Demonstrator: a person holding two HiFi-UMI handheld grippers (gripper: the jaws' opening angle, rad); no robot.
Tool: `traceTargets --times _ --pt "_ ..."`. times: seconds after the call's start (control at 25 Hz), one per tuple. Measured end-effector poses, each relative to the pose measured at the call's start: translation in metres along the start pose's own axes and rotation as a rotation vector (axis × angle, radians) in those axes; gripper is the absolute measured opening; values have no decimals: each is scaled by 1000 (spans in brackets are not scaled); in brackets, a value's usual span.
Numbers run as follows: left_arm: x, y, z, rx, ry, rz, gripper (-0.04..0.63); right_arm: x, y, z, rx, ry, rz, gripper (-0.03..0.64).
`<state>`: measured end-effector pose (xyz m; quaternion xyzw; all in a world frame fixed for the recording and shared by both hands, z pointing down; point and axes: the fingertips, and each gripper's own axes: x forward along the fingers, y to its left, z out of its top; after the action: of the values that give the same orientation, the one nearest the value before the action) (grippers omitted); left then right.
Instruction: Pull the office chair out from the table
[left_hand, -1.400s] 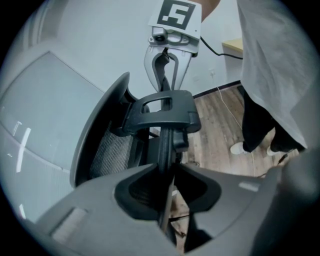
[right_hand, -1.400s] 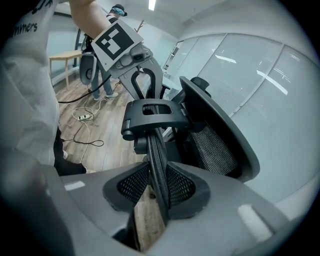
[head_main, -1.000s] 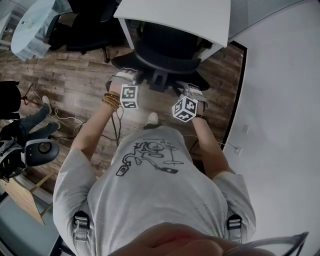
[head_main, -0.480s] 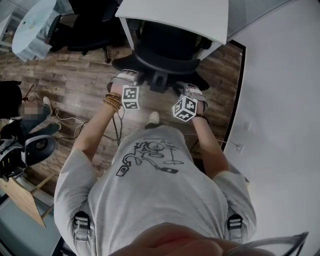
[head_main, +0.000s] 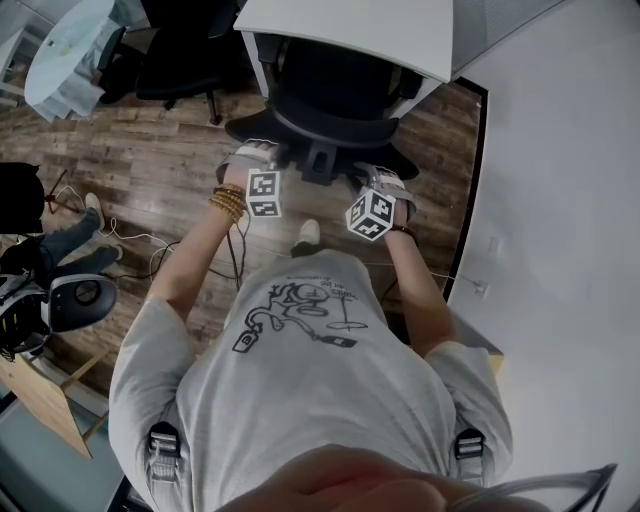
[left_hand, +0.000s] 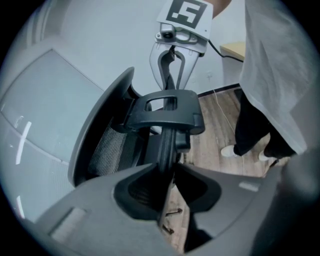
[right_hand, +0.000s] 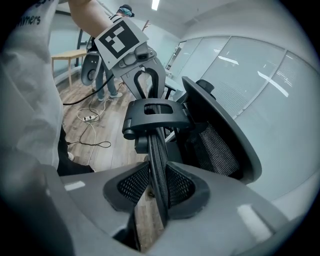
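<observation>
Plank floor (head_main: 150, 165); white wall (head_main: 570, 200); table (head_main: 350, 25) over chair (head_main: 335, 105).

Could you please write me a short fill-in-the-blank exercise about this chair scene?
1. The left gripper and the right gripper both have their jaws clamped on the office chair, which is ____ in colour.
2. The chair stands partly under a ____ table.
3. The floor is laid with ____ planks.
Missing words: black; white; wooden.
</observation>
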<state>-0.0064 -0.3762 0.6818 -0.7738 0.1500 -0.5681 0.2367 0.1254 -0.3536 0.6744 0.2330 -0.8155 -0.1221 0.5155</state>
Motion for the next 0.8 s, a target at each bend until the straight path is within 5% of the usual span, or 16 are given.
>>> traceTargets --times 0.8 --pt "-55 -93 20 14 -44 -25 101 -50 91 -4 12 8 -11 115"
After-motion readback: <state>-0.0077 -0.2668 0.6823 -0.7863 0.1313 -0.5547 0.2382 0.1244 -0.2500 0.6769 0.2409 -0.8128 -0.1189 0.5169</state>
